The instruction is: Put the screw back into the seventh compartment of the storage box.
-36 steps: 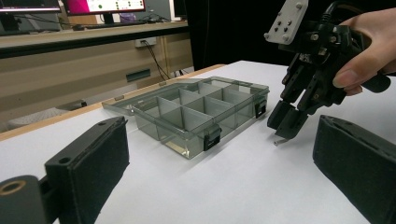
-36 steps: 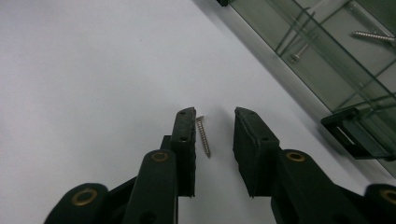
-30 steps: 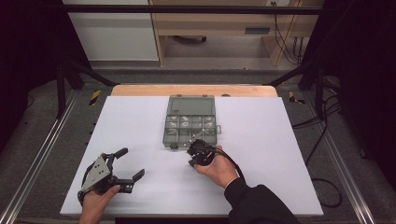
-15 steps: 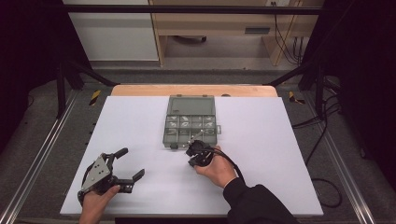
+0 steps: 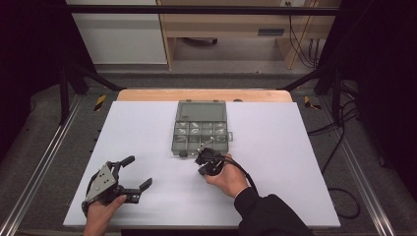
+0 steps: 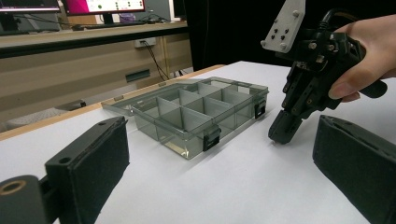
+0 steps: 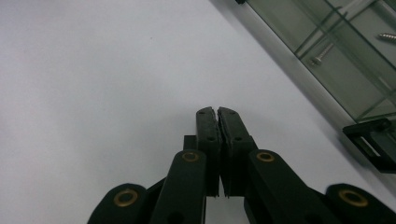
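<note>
organizer box [image 5: 200, 129] sits closed; right gripper [image 5: 202, 156], jaws just pressed together on nothing, hovers by its front latch [image 7: 369, 140]. left gripper [image 5: 132, 173] rests spread. next: likely nudge that latch open.

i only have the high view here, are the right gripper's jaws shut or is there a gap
Observer: The right gripper is shut, pads pressed flat together with nothing between them; its jaws have just been closing.
Operator: is its tip on the table
Observer: In the left gripper view the tip points down at the white table just in front of the box, at or barely above the surface; I cannot tell contact.
Operator: whats in the box
Observer: The clear compartment box has screws in the compartments seen through its wall.
Operator: and the left one
Observer: The left gripper is open wide, nothing between its pads.
</note>
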Demonstrator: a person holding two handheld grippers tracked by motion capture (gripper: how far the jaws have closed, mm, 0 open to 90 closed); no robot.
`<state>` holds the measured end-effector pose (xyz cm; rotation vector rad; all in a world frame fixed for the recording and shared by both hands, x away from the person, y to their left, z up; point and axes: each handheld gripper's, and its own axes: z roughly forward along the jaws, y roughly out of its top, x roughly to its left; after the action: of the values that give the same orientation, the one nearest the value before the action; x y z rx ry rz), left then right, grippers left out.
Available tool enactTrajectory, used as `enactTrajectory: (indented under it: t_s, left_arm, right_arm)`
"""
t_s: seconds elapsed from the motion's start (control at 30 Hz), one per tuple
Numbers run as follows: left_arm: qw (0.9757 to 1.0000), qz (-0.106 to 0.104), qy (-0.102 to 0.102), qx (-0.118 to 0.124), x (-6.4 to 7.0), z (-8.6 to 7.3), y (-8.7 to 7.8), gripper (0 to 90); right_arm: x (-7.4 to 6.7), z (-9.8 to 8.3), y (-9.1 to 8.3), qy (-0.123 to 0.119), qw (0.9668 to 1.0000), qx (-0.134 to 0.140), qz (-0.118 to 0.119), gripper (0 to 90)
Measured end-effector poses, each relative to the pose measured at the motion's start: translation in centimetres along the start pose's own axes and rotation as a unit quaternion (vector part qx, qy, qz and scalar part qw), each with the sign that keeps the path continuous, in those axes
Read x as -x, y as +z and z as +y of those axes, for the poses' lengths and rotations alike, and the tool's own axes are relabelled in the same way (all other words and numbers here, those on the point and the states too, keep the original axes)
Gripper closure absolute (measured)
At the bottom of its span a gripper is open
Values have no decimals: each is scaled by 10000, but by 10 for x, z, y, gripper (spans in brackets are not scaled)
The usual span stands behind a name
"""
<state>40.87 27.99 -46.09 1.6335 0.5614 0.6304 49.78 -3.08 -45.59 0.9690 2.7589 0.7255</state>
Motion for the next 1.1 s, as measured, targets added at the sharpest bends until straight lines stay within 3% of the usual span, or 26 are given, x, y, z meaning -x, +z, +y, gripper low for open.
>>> enactTrajectory:
  t_s: [1.1]
  left_arm:
    - [10000,-1,-13,33,0,0,0,34]
  right_arm:
    - [3,-2,-3,6,10000,-24,6,879]
